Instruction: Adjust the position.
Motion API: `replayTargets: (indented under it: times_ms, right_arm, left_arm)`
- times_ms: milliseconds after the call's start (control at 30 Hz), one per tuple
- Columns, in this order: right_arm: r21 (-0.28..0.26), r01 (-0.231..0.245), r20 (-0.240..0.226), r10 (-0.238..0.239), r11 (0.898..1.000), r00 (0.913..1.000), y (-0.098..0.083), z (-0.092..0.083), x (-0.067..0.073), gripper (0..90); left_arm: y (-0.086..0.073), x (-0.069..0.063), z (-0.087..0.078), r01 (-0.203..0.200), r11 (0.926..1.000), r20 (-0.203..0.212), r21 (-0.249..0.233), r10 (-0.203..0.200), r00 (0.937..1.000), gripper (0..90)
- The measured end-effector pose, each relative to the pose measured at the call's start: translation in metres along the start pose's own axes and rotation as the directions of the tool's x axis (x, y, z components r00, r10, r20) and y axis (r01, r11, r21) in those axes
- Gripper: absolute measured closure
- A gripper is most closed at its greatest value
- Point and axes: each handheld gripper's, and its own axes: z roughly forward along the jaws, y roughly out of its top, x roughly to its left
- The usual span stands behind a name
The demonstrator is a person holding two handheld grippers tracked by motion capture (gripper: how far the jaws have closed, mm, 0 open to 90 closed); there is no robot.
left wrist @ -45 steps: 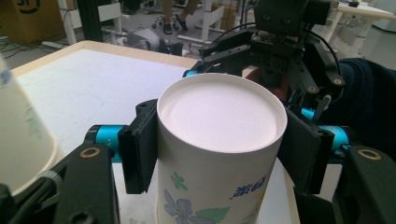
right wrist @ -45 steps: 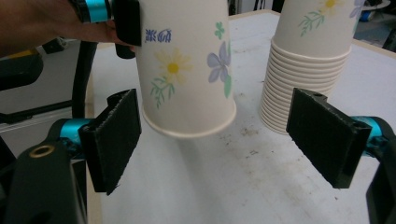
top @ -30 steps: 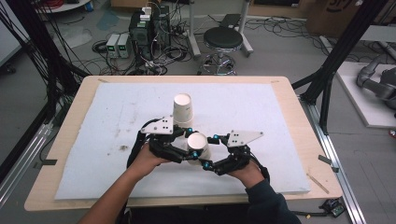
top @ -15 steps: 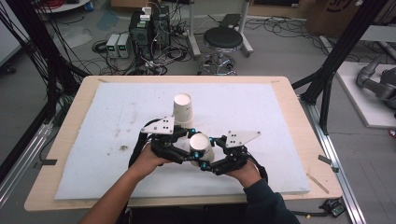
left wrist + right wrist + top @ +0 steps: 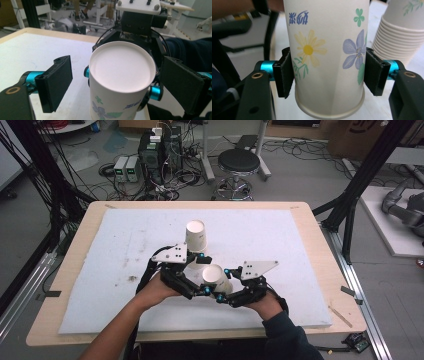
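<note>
White paper, printed with yellow and purple flowers: that inverted paper cup (image 5: 327, 55) sits upside down between your right tongs (image 5: 328, 72), base up and rim down. The two black pads press its sides, so these tongs are clamped on the cup. In the high view the same cup (image 5: 216, 277) lies between your two hands, just ahead of your right hand (image 5: 265, 304) and beside your left hand (image 5: 155, 292).

Your left tongs (image 5: 120, 82) stand wide apart around the cup's flat white bottom (image 5: 121, 67). Each black pad (image 5: 56, 82) sits clear of the cup wall, with a gap showing on both sides, so they hold nothing. Facing them across the cup is the body of the right tongs.

Just beyond the right tongs, close to the held cup, stands a stack of nested white paper cups (image 5: 398, 35) with the same flower print. From above, that stack (image 5: 196, 236) rises just past your left tongs (image 5: 197, 270), on the white foam sheet (image 5: 280, 235) covering the wooden table (image 5: 327, 270).
</note>
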Motion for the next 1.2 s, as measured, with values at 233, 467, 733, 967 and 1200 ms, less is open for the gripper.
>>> replayTargets:
  times_ms: [233, 467, 733, 967, 1200]
  right_arm:
    - [0.103, 0.036, 0.013, -0.038, 0.994, 0.9992, 0.007, 0.002, 0.0, 34.6]
    - [0.23, 0.098, 0.007, -0.102, 0.968, 0.9947, 0.02, 0.004, 0.0, 34.6]
    - [0.329, 0.141, -0.004, -0.148, 0.934, 0.9889, 0.032, 0.006, 0.001, 34.5]
    - [0.406, 0.165, -0.016, -0.173, 0.899, 0.9847, 0.039, 0.009, 0.003, 34.4]
    - [0.466, 0.18, -0.031, -0.187, 0.866, 0.9818, 0.04, 0.014, 0.005, 34.4]
  left_arm:
    - [0.001, 0.001, -0.001, -0.014, 0.9954, 0.0, 0.094, 0.014, 0.9999, 12.2]
    - [0.003, 0.002, -0.001, -0.033, 0.9845, -0.001, 0.172, 0.034, 0.9994, 13.3]
    - [0.003, 0.003, 0.003, -0.05, 0.9692, 0.006, 0.241, 0.05, 0.9987, 16.0]
    - [0.003, 0.003, 0.008, -0.054, 0.9613, 0.02, 0.27, 0.05, 0.9985, 18.0]
    - [0.001, 0.004, 0.011, -0.054, 0.9534, 0.052, 0.297, 0.041, 0.9978, 25.8]
